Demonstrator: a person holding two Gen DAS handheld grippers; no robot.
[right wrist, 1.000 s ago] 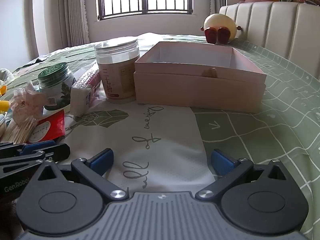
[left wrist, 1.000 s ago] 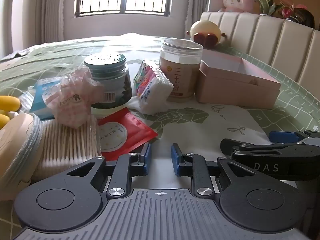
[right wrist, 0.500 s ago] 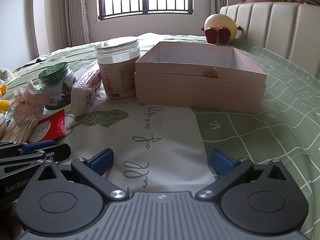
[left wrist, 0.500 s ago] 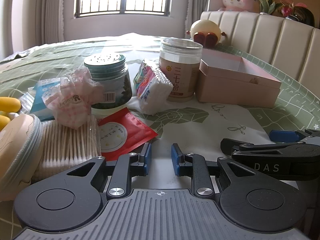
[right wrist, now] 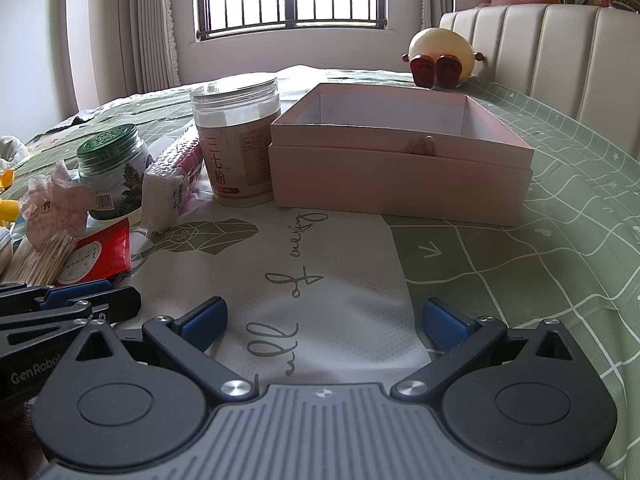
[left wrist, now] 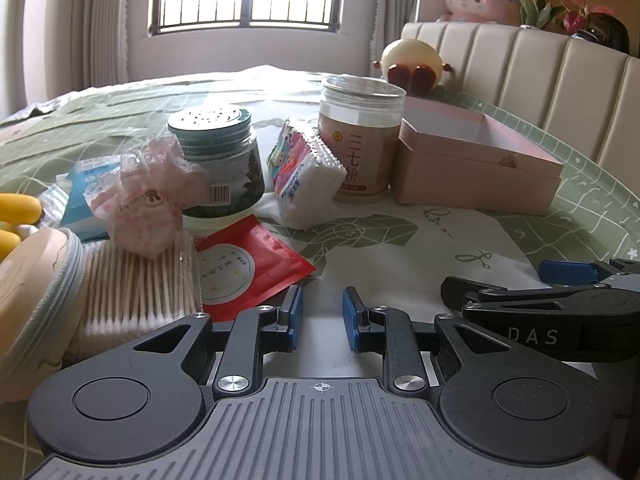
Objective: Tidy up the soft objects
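Observation:
An open pink box (right wrist: 400, 172) (left wrist: 476, 172) stands on the bed. Left of it lie soft items: a tissue pack (left wrist: 308, 176) (right wrist: 164, 196), a crumpled pink wrapper (left wrist: 148, 200), a red sachet (left wrist: 248, 268) and a pack of cotton swabs (left wrist: 136, 288). My left gripper (left wrist: 322, 318) hovers low just in front of the red sachet, jaws nearly closed with a narrow gap, holding nothing. My right gripper (right wrist: 324, 320) is wide open and empty over the white printed patch of the sheet, in front of the box.
A tall clear jar (left wrist: 360, 140) and a green-lidded jar (left wrist: 218, 160) stand among the soft items. A tan zip pouch (left wrist: 32, 292) and yellow toys (left wrist: 16, 216) lie at the far left. A padded headboard (right wrist: 560, 52) rises on the right, with a round plush (right wrist: 438, 56) at its foot.

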